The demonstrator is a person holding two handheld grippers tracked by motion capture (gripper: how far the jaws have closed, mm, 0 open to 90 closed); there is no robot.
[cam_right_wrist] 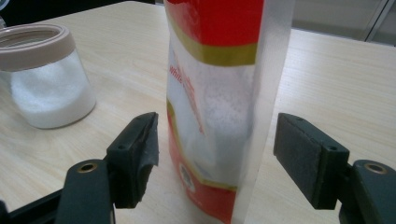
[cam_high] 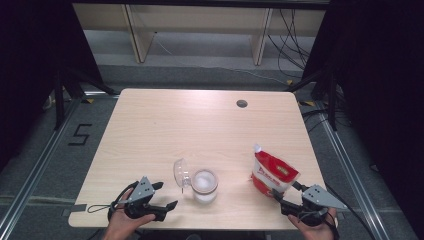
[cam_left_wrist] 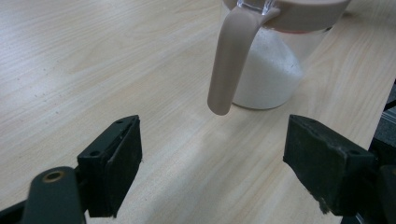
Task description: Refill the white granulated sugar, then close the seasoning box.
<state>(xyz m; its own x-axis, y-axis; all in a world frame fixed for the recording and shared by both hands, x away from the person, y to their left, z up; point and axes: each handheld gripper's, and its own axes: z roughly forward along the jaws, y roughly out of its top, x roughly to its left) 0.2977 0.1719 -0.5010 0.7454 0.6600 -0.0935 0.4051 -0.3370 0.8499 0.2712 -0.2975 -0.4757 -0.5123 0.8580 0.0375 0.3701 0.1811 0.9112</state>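
Observation:
A clear jar (cam_high: 205, 185) of white grains stands near the table's front edge, its hinged lid (cam_high: 181, 173) swung open to the left. In the left gripper view the jar (cam_left_wrist: 273, 70) rises ahead with a beige latch (cam_left_wrist: 229, 65) hanging down its side. My left gripper (cam_high: 166, 196) is open, just left of the jar and apart from it. A red and white pouch (cam_high: 272, 174) of white grains stands upright at the front right. My right gripper (cam_high: 286, 192) is open, its jaws on either side of the pouch (cam_right_wrist: 219, 102) without touching it.
The wooden table (cam_high: 200, 125) has a small round hole (cam_high: 242, 103) near its far edge. Black curtains hang on both sides, and cables run over the floor at the far right. The jar (cam_right_wrist: 44, 74) also stands left of the pouch in the right gripper view.

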